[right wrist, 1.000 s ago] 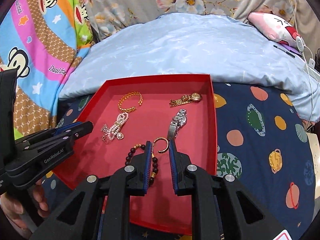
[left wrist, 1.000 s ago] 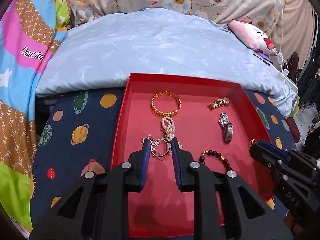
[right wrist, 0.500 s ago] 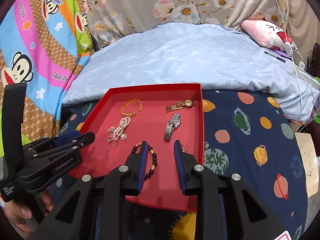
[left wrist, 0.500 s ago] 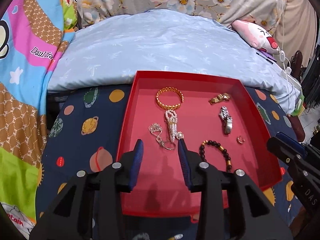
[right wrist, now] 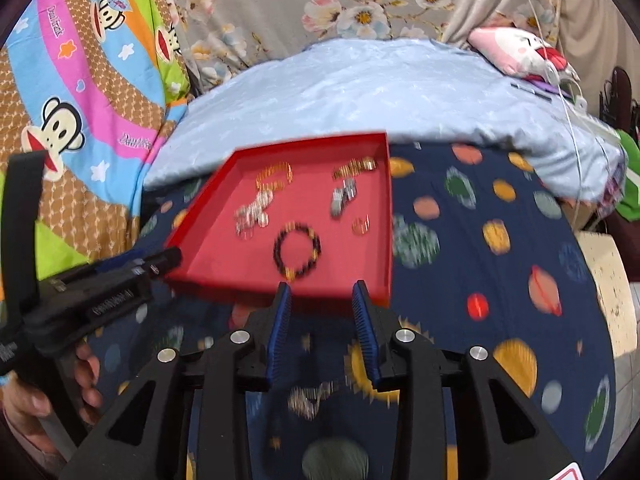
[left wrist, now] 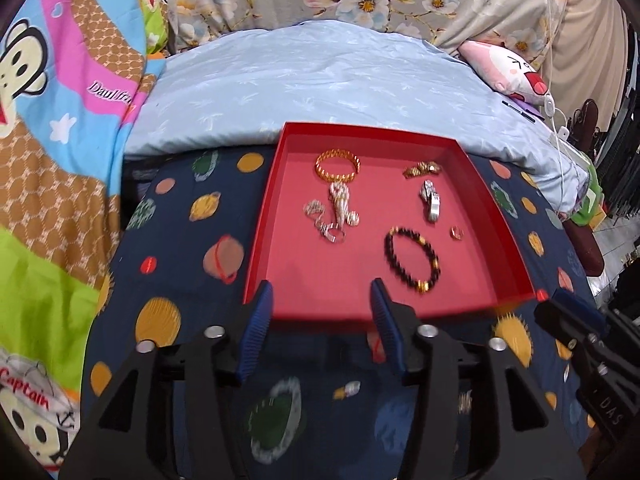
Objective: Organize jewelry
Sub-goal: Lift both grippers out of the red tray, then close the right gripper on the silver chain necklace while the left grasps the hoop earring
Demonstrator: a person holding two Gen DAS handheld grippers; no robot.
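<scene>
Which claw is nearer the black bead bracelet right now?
Right, though only narrowly. The right claw sits open at the tray's near rim, directly below the black bead bracelet. The left claw, also open at that rim, is offset to the bracelet's left.

a bedroom in someone's home is showing here: a planet-print bedspread [left wrist: 180,240] is covering the bed, a pale blue quilt [left wrist: 320,80] is lying bunched behind it, a floral sheet [right wrist: 360,4] is hanging at the back, and a pink plush toy [left wrist: 508,68] is resting nearby.
</scene>
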